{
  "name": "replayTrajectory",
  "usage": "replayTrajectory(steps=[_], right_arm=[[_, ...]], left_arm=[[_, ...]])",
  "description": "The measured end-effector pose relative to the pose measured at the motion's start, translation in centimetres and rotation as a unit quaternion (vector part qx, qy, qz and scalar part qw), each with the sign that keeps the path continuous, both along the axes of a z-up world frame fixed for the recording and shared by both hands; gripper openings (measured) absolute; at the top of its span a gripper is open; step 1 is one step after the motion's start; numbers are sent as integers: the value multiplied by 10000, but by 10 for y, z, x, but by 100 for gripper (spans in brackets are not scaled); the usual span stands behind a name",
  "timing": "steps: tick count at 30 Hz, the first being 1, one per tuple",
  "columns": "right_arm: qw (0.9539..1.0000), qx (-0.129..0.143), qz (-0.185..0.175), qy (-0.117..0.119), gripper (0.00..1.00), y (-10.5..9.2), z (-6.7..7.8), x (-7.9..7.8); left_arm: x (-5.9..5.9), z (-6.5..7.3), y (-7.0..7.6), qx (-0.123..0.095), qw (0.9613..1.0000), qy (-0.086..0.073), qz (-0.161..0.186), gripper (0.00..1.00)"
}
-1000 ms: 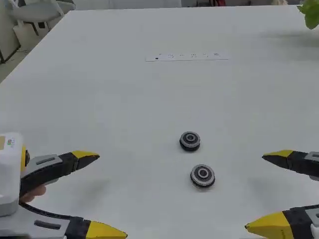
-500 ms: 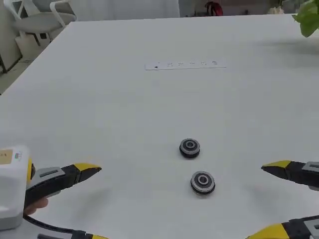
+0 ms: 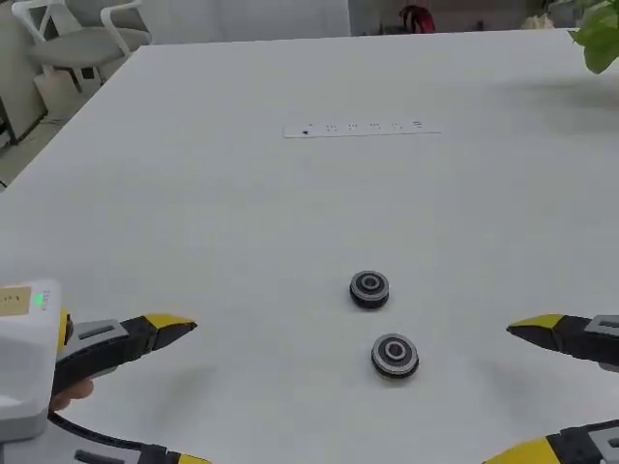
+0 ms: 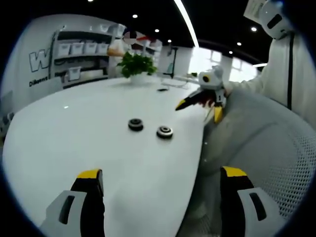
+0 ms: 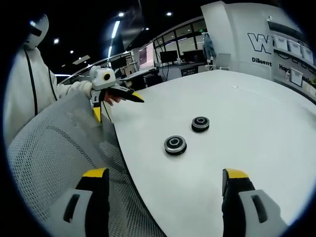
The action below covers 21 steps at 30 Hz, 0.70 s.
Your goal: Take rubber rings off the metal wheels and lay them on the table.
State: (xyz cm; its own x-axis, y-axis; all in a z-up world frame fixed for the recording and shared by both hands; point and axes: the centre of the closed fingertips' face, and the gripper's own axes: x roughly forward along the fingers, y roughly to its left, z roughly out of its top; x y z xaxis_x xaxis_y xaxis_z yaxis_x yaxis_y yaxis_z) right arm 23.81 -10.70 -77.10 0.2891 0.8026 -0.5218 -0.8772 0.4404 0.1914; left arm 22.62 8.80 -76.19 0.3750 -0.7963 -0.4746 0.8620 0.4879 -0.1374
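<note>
1. The left gripper (image 4: 160, 174) has its yellow-tipped jaws spread wide with nothing between them. In the head view it (image 3: 184, 396) hangs over the near-left part of the white table (image 3: 242, 203).
2. The right gripper (image 5: 165, 174) is spread just as wide and also holds nothing. In the head view it (image 3: 513, 391) hovers over the near-right part of the table.
3. Each gripper appears in the other's view, held out over the table edge by a hand: the right one (image 4: 200, 111) and the left one (image 5: 118, 108).
4. Between the two grippers, apart from both, the near metal wheel (image 3: 395, 355) (image 4: 165, 132) (image 5: 175, 144) lies flat on the table.
5. The far metal wheel (image 3: 369, 288) (image 4: 136, 124) (image 5: 200, 123) lies flat just beyond it, not touching it.
6. A dark rubber ring (image 5: 167, 145) sits around the near wheel's lighter hub, and the far wheel shows the same dark rim.
7. Well past the wheels lies a pale marked strip (image 3: 363, 129).
8. A leafy plant (image 3: 600, 34) (image 4: 136, 64) stands at the table's far right corner.
9. A mesh chair back (image 5: 59, 148) sits by the table's near edge, beside the person in white (image 5: 29, 74).
</note>
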Motion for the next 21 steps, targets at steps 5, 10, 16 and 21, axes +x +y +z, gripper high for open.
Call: replayTrajectory(steps=[5, 10, 16, 21], right_arm=[[10000, -37, 30, -34, 91, 0, -1, 0], [10000, -41, 29, -77, 91, 0, 3, 0], [9999, -76, 36, -124, 91, -1, 8, 0], [9998, -112, 39, -180, 91, -3, 12, 0]], left_arm=[[3, 7, -2, 20, 9999, -60, -96, 100], [7, 16, -4, 25, 9998, -178, -131, 100], [9, 24, -9, 105, 9991, -293, -276, 100], [9, 25, -11, 205, 9984, -341, -391, 100]])
